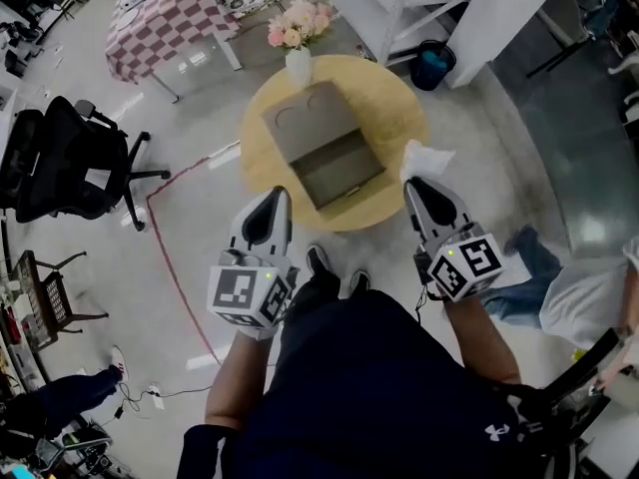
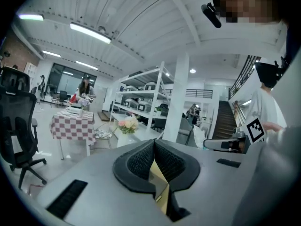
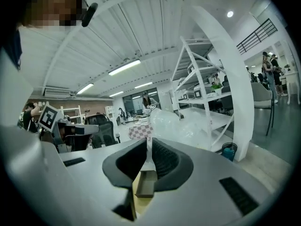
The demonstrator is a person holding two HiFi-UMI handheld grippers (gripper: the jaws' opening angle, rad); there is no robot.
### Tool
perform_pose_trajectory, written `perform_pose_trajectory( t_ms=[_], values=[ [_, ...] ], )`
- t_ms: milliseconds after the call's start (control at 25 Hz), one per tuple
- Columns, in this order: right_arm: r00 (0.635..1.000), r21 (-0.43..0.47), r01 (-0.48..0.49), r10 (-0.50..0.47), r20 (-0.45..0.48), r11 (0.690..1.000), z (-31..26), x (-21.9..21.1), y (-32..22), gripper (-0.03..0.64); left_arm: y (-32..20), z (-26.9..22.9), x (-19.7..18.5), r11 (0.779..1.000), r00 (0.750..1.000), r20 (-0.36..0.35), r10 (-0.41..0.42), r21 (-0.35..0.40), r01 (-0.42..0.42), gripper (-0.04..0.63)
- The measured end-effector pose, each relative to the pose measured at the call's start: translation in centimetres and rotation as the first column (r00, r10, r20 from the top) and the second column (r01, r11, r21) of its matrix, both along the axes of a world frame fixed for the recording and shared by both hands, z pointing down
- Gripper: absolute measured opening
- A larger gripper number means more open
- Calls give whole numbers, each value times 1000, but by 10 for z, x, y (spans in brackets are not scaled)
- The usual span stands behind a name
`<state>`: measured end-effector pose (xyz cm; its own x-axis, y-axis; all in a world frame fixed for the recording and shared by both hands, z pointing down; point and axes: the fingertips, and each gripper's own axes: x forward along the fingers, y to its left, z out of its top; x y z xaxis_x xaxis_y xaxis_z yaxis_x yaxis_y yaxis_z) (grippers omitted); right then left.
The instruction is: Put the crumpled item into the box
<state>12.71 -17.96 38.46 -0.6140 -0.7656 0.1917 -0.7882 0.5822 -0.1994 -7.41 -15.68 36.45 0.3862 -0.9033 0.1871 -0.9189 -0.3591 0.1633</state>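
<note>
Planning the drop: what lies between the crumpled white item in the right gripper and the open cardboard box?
Nothing: the head view shows only bare round wooden table between the crumpled white item and the open cardboard box.

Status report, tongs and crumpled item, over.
Left tongs shut, empty. Right tongs shut on crumpled item, beside open box. Vase behind box.

Left gripper and right gripper above a round table with an open box.
The brown cardboard box lies in the middle of the wooden table. The left gripper's tip is at the table's near rim, close to the box's front left corner. The right gripper carries a crumpled white item at its tip, just right of the box. A vase of pink flowers stands at the far edge, and a black office chair sits well off to the left.
</note>
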Motion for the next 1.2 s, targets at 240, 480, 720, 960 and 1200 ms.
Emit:
perform_pose_trajectory(
  t_ms=[240, 480, 720, 960, 1200],
  values=[
    [997, -83, 4, -10, -72, 997, 32, -34, -24, 35, -26, 29, -22, 998, 999, -21, 36, -58, -37, 17],
    [980, -194, 64, -99, -175, 979, 88, -73, -42, 35, -39, 59, -38, 989, 995, -24, 93, -116, -95, 17],
    [950, -332, 135, -217, -224, 934, 148, -95, -61, 35, -44, 92, -33, 975, 996, -25, 90, -203, -94, 17],
    [894, -440, 263, -388, -222, 858, 195, -139, -57, 35, -42, 111, -38, 965, 999, -27, 20, -261, -27, 17],
    [815, -576, 304, -520, -256, 759, 241, -163, -57, 35, -30, 110, -50, 955, 998, -31, -61, -291, 50, 17]
  ],
)
